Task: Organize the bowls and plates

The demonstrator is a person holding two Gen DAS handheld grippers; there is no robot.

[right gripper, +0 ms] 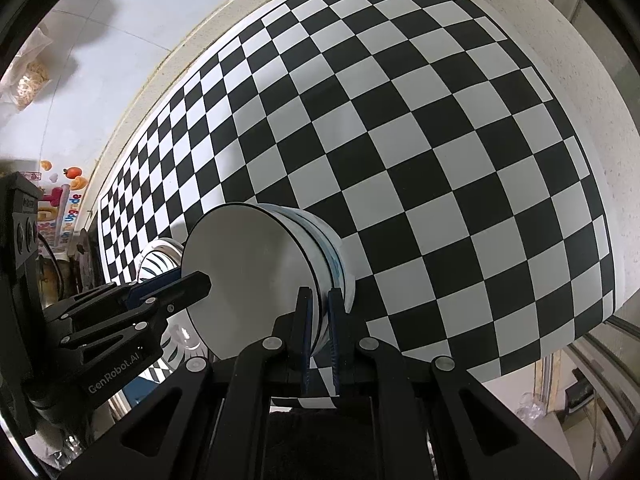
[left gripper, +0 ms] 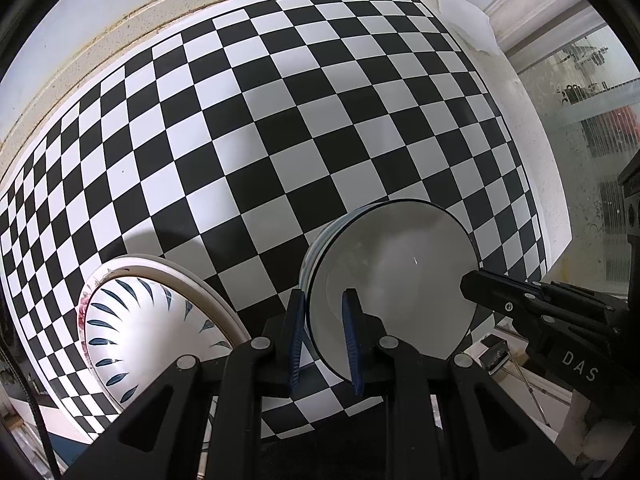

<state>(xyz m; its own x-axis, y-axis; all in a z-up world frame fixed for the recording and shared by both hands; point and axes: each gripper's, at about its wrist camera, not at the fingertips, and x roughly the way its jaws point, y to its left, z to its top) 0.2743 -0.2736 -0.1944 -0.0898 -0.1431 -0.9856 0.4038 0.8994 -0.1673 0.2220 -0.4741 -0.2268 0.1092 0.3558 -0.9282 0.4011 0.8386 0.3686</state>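
A white bowl with a thin black rim (left gripper: 392, 280) sits nested in a blue-patterned bowl (right gripper: 334, 256) on the checkered mat. My left gripper (left gripper: 326, 342) is shut on the near-left rim of the stack. My right gripper (right gripper: 320, 334) is shut on the opposite rim; the white bowl also shows in the right wrist view (right gripper: 248, 280). Each gripper shows in the other's view, the right one (left gripper: 520, 300) and the left one (right gripper: 160, 288). A white plate with blue leaf marks (left gripper: 152, 328) lies on other plates at the left.
The black and white checkered mat (left gripper: 280, 140) covers a speckled counter (left gripper: 536, 160). A crumpled white tissue (left gripper: 468, 20) lies at the mat's far right corner. A glass panel (left gripper: 592, 120) stands past the counter's right edge. A tiled wall runs along the far side.
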